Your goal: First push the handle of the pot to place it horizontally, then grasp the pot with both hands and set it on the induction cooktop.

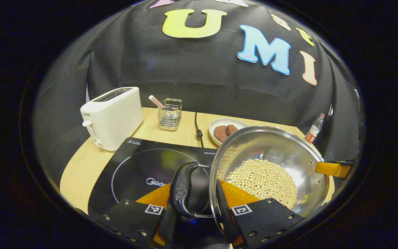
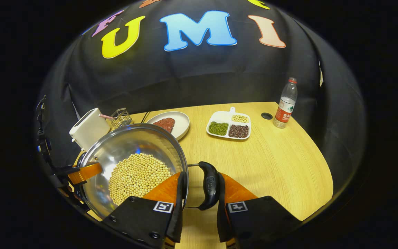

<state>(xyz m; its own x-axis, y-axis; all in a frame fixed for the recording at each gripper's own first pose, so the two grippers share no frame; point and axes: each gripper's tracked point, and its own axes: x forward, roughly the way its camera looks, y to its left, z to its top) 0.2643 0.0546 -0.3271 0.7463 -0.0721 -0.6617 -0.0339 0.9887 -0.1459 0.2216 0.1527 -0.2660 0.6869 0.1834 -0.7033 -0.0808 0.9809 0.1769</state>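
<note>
So we've got the pot [image 1: 275, 166] by both ends. It's a shiny steel one with a layer of soybeans [image 1: 263, 180] across the bottom, and it looks tilted in both views, so we can't really tell whether it's resting on anything.

In the left gripper view, the left gripper [image 1: 199, 211] has its jaws closed in on the pot's black side handle [image 1: 182, 189], one finger on each side of it, with the pot's rim just to the right. Under and behind that handle is the black induction cooktop [image 1: 140, 166], so this end of the pot is over the cooktop's right part. Further back on the bench [image 1: 81, 169] we see a white toaster [image 1: 112, 117], a small wire basket [image 1: 170, 114] with a stick poking out, a power cord, a plate [image 1: 219, 123] with reddish patties, and a water bottle [image 1: 314, 128] off to the right.

In the right gripper view, the right gripper [image 2: 199, 207] is doing the same on the opposite black handle [image 2: 208, 185]: jaws narrow, pinching it from both sides. Past the pot's far rim the other gripper shows at the left edge. A divided tray [image 2: 229, 126] of green, dark and pale beans sits well apart from the pot, near the bottle [image 2: 285, 103].
</note>
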